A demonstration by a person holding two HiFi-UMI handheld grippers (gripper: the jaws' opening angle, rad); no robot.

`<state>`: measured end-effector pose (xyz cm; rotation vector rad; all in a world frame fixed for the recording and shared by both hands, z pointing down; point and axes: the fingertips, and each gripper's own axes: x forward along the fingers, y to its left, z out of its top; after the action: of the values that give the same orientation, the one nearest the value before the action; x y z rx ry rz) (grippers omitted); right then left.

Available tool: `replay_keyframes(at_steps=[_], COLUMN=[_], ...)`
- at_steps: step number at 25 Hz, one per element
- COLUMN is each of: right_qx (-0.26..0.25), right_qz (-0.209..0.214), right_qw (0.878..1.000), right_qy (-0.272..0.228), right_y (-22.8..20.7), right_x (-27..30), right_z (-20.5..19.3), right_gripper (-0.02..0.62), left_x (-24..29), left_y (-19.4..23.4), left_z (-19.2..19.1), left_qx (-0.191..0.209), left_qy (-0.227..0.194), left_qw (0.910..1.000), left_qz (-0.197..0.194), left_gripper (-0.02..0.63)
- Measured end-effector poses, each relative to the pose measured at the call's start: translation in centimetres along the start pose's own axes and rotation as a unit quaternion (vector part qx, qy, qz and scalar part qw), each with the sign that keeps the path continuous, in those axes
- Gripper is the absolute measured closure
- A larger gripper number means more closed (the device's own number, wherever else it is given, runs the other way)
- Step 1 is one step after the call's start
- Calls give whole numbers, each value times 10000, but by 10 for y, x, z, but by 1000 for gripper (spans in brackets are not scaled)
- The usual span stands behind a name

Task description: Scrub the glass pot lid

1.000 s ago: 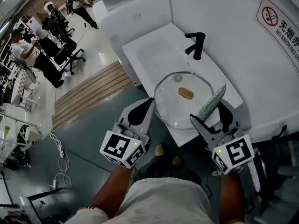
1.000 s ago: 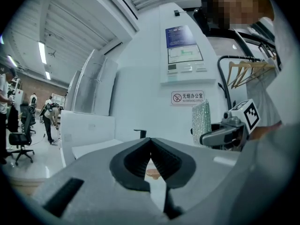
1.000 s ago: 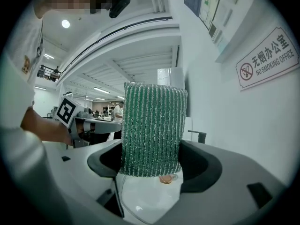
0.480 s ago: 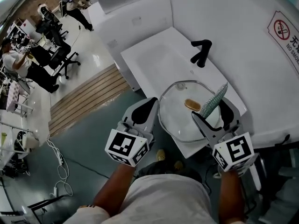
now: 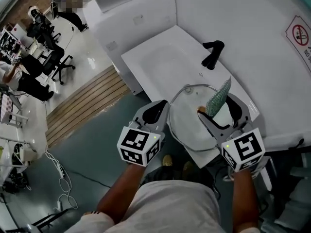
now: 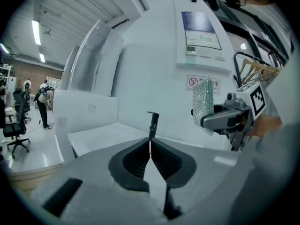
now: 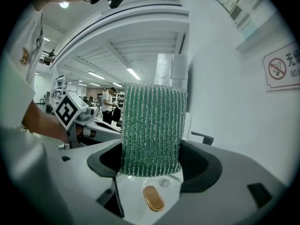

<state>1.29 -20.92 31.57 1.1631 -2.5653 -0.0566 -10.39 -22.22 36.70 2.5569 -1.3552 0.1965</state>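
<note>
Head view: glass pot lid (image 5: 190, 127) lying at front edge of white counter (image 5: 160, 57); left gripper (image 5: 164, 105) beside rim.
Left gripper view: jaws clenched, nothing between.
Right gripper view: green scrub pad (image 7: 152, 135) clamped in right gripper (image 7: 153, 165), above lid knob (image 7: 153, 199).
Risk judged: unheld lid pushed off edge by scrubbing pressure.

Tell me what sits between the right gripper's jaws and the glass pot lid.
The green scrub pad, clamped in the right gripper, stands between them, over the glass pot lid and its brown handle. The right gripper view shows it best.
</note>
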Motion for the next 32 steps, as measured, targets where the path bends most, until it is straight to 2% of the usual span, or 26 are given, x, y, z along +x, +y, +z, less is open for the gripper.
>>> replay_keyframes(at_steps=[6, 9, 11, 16, 21, 28, 32], right_qx=[-473, -734, -929, -1476, -1836, -2540, -2837], right_qz=[474, 865, 1163, 1887, 2416, 2904, 3050], right_qw=[9951, 9862, 9762, 9386, 8961, 8358, 8008], right_qy=[725, 1202, 1577, 2483, 3239, 3907, 4303], right_y=[-2, 1, 5, 16, 25, 40, 44], right_x=[25, 39, 50, 73, 92, 120, 131], right_z=[-6, -14, -25, -53, -83, -113, -133], right_gripper=[247, 247, 247, 247, 247, 247, 247], left_x=[10, 14, 16, 20, 21, 22, 23], left_y=[9, 8, 7, 4, 3, 3, 2], left_z=[-19, -33, -45, -76, -107, -139, -152], left_qx=[-404, -590, -690, -952, -1200, -1471, -1522], left_qy=[383, 639, 844, 1364, 1876, 2379, 2627], left_qw=[9984, 9961, 9938, 9854, 9738, 9583, 9511], left_qz=[84, 143, 202, 352, 456, 580, 567], left_gripper=[585, 525, 503, 465, 442, 423, 423])
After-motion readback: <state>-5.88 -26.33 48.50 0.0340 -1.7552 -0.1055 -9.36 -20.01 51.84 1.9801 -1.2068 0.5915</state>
